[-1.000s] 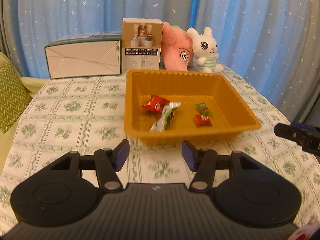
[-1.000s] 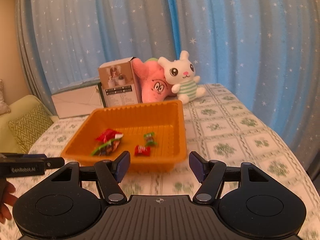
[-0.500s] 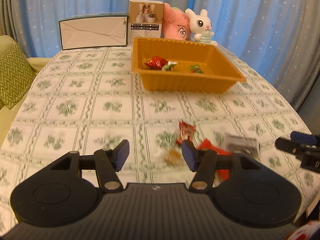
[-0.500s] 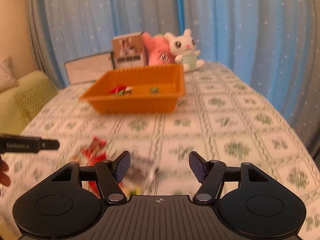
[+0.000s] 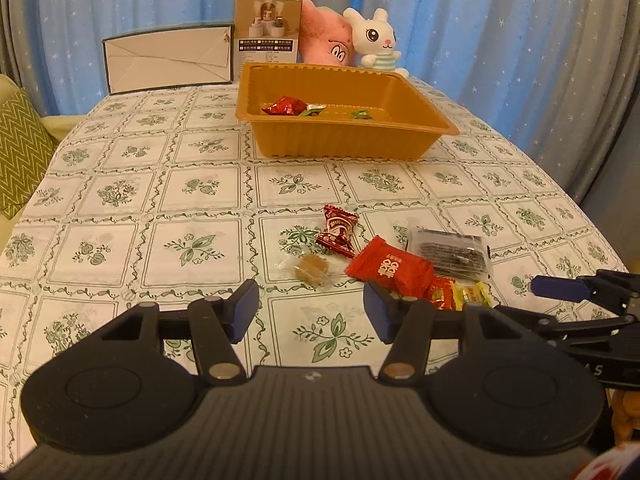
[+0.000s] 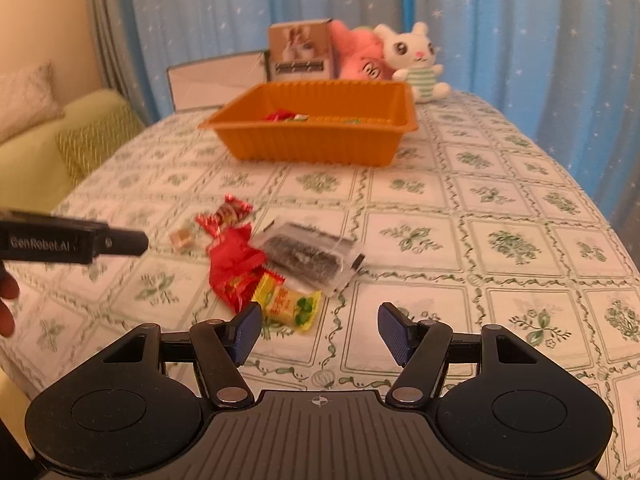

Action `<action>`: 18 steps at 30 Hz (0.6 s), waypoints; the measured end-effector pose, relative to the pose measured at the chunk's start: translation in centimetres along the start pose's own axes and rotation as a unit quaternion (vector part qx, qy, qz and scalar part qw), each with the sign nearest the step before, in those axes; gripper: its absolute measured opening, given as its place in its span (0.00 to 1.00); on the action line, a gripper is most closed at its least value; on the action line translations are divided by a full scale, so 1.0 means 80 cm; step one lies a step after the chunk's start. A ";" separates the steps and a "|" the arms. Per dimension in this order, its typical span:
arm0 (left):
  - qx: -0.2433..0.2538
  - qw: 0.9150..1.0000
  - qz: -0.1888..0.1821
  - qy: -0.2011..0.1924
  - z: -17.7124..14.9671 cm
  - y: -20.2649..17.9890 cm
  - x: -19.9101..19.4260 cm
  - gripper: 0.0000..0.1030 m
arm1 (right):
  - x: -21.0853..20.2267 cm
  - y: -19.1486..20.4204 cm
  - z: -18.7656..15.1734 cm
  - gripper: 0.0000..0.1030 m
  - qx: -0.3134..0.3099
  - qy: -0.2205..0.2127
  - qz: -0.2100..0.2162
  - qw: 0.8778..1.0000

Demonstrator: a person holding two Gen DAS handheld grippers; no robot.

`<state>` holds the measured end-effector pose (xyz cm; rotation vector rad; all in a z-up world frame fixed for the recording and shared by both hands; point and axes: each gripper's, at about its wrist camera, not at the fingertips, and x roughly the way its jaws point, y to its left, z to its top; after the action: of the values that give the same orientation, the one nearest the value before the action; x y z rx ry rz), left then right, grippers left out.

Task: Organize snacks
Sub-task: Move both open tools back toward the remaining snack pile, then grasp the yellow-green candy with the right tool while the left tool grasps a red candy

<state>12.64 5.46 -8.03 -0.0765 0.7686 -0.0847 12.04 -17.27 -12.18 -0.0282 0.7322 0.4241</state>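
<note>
- The table under a green-flowered white cloth point(image 5: 120, 200) carried everything.
- The orange ribbed plastic tray point(image 5: 340, 136) stood far ahead, already holding a few wrapped snacks, low and hard to identify.
- The left gripper point(image 5: 311, 312) and right gripper point(image 6: 320, 334) hovered with jaws spread wide, holding nothing.
- The clear packet of dark snack point(image 6: 308, 256) lay ahead-left of the right jaws, long axis slanting.
- The red foil packet point(image 5: 390, 270) lay just ahead-right of the left jaws, likely nearer; it partly hid the small yellow wrapped sweet point(image 6: 290, 304).
</note>
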 end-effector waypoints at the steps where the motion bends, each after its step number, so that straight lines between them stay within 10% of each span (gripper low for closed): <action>1: -0.003 1.000 -0.002 0.001 0.000 0.001 0.001 0.52 | 0.004 0.001 0.000 0.63 -0.005 0.003 0.001 1.000; 12: -0.014 1.000 -0.011 0.012 -0.003 0.003 0.016 0.52 | 0.045 0.020 0.000 0.62 -0.066 0.015 0.002 0.998; 18: -0.011 1.000 -0.015 0.017 -0.004 0.001 0.022 0.52 | 0.049 0.021 0.002 0.46 -0.063 0.013 0.014 0.998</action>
<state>13.67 5.38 -9.51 -0.1083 0.8032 -0.1058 14.05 -14.26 -14.41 -0.1413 0.7309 0.4976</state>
